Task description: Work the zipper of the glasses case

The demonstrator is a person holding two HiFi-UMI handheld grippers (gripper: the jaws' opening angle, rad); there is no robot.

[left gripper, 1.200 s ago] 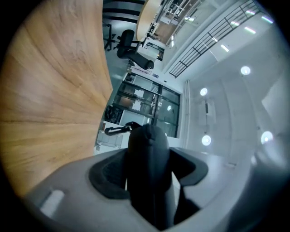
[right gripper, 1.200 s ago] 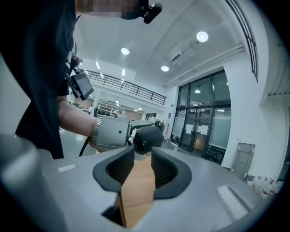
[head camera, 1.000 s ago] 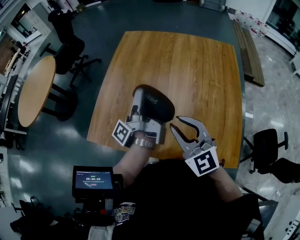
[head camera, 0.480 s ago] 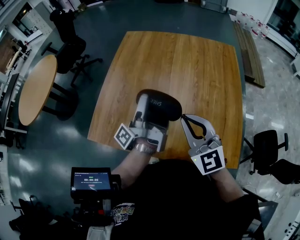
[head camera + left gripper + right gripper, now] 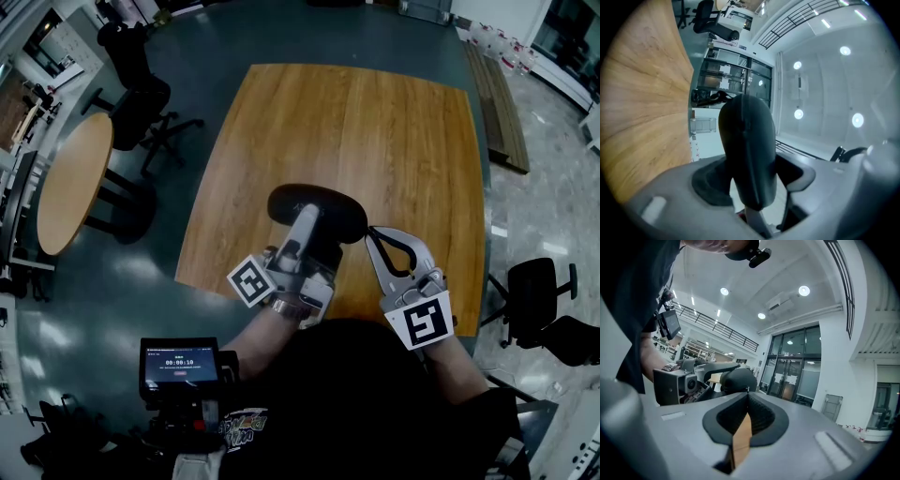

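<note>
The black oval glasses case (image 5: 328, 208) is held a little above the wooden table (image 5: 375, 131), near its front edge. My left gripper (image 5: 314, 228) is shut on it, one finger lying across the top of the case. In the left gripper view the case (image 5: 747, 150) stands on end between the two pads. My right gripper (image 5: 371, 234) is shut, its tips at the case's right end. In the right gripper view a tiny metal tab, the zipper pull (image 5: 748, 389), sticks up from the pinched tips of the gripper (image 5: 747, 395), with the case (image 5: 737, 379) just behind.
A round wooden table (image 5: 70, 183) and black office chairs (image 5: 141, 94) stand to the left on the dark floor. Another chair (image 5: 539, 281) is at the right. A small screen (image 5: 183, 361) hangs at the person's chest. The square table's far half is bare wood.
The right jaws, open a second ago, have shut at the case's right end. The left gripper has rolled and shifted right with the case, so the case now lies more crosswise.
</note>
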